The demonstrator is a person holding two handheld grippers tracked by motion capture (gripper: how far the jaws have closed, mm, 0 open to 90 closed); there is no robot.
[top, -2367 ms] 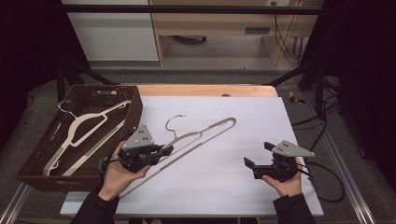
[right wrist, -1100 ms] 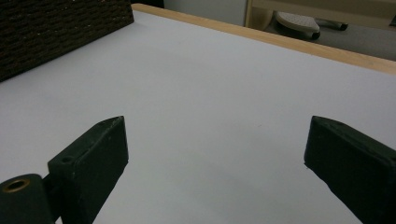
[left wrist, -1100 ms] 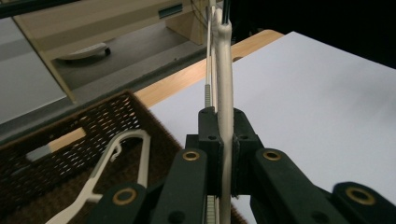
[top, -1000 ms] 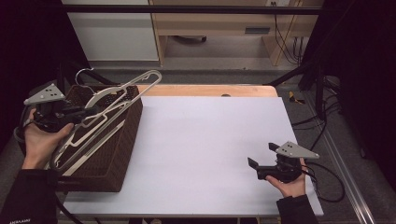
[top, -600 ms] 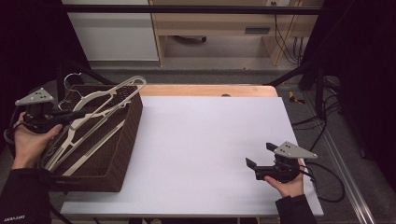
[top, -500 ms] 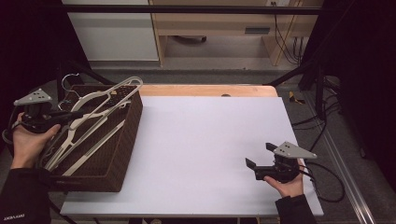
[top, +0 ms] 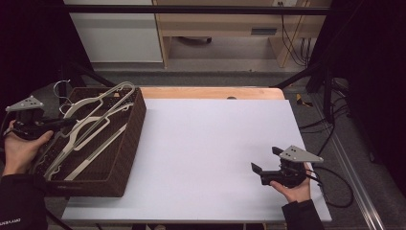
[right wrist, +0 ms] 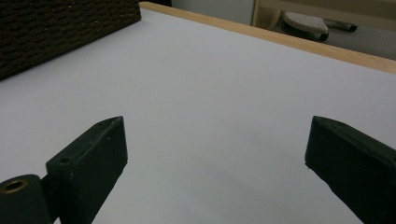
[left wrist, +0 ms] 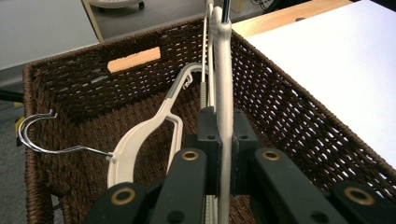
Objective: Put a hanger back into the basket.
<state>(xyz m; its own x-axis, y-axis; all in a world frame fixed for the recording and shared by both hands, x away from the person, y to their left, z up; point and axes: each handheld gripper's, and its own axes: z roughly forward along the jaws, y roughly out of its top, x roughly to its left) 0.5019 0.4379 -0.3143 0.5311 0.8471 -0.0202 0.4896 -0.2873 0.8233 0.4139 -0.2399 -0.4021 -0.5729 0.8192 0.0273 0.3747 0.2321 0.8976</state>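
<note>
My left gripper (top: 71, 122) is shut on a cream plastic hanger (top: 104, 97) and holds it over the dark wicker basket (top: 137, 125) at the table's left. In the left gripper view the hanger (left wrist: 223, 70) stands edge-on, clamped between the pads of my left gripper (left wrist: 224, 144). Below it in the basket (left wrist: 299, 116) lies another cream hanger (left wrist: 140, 140) with a metal hook. My right gripper (top: 266, 159) rests open near the front right of the white tabletop (top: 210, 143). Nothing lies between the fingers of the right gripper (right wrist: 215, 144).
More hangers (top: 91, 141) lie in the basket. A wooden strip (top: 210, 93) edges the far side of the white top. Beyond it stand a cabinet (top: 115, 33) and a wooden shelf (top: 230, 24). Cables (top: 335, 182) trail at the right edge.
The left gripper lifted the hanger off the tabletop, carried it left over the basket, and has lowered it toward the basket. The right gripper has stayed in place, open.
</note>
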